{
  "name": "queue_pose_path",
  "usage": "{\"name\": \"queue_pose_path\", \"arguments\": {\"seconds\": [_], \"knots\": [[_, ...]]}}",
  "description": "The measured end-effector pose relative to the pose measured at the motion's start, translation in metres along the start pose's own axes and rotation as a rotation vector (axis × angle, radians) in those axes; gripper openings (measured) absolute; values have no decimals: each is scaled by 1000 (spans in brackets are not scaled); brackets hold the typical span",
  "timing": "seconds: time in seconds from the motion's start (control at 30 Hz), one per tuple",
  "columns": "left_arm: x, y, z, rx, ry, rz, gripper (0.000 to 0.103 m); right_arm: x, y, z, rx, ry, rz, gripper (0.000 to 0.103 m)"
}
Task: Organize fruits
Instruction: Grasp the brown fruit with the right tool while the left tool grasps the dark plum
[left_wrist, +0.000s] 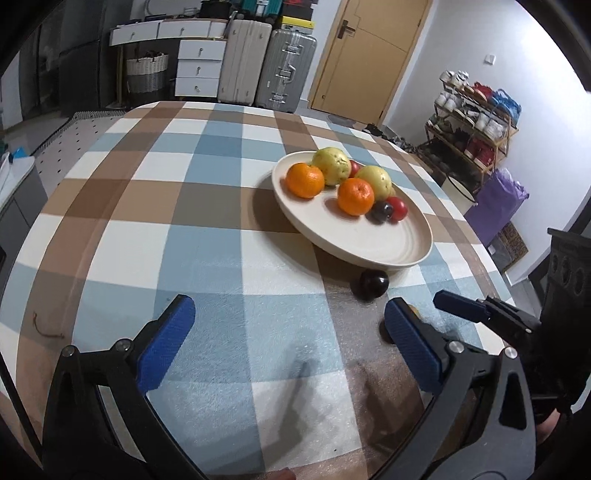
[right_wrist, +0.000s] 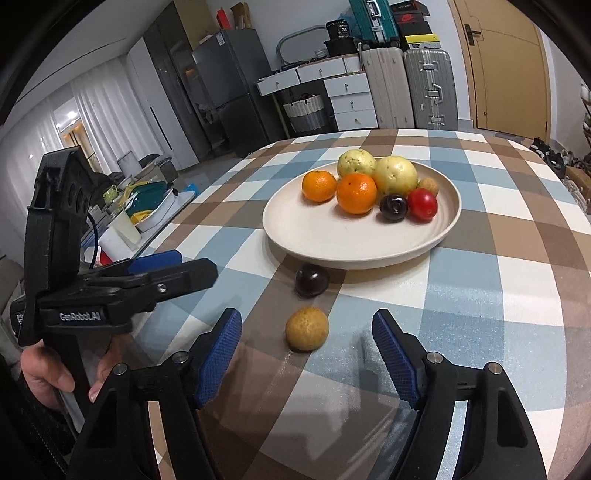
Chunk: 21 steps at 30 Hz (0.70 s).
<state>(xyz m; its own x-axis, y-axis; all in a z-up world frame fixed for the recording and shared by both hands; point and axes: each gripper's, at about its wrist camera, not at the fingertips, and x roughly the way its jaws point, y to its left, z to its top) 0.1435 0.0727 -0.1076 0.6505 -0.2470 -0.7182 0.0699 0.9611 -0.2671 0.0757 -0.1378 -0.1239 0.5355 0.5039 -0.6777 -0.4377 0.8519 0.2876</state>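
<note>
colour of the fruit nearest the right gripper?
Tan-brown fruit, clearest in the right wrist view.

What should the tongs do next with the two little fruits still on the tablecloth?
Probably ease the right tongs forward and close on the small tan fruit. It lies on the tablecloth just ahead of their open tips, nearer than the dark plum, and both are still outside the plate.
</note>
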Motion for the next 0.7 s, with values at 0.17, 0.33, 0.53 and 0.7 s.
{"name": "queue_pose_path", "arguments": {"seconds": [0.17, 0.33, 0.53, 0.7], "knots": [[3, 5, -5, -24, 20, -17, 102, 14, 5, 0, -29, 65, -15, 56], [11, 5, -10, -23, 45, -22, 102, 23, 8, -2, -45, 114, -1, 28], [16, 2, -9, -27, 64, -38, 102, 13, 1, -2, -12, 63, -8, 28], [24, -8, -6, -3, 90, -45, 102, 3, -3, -3, 8, 36, 1, 28]]}}
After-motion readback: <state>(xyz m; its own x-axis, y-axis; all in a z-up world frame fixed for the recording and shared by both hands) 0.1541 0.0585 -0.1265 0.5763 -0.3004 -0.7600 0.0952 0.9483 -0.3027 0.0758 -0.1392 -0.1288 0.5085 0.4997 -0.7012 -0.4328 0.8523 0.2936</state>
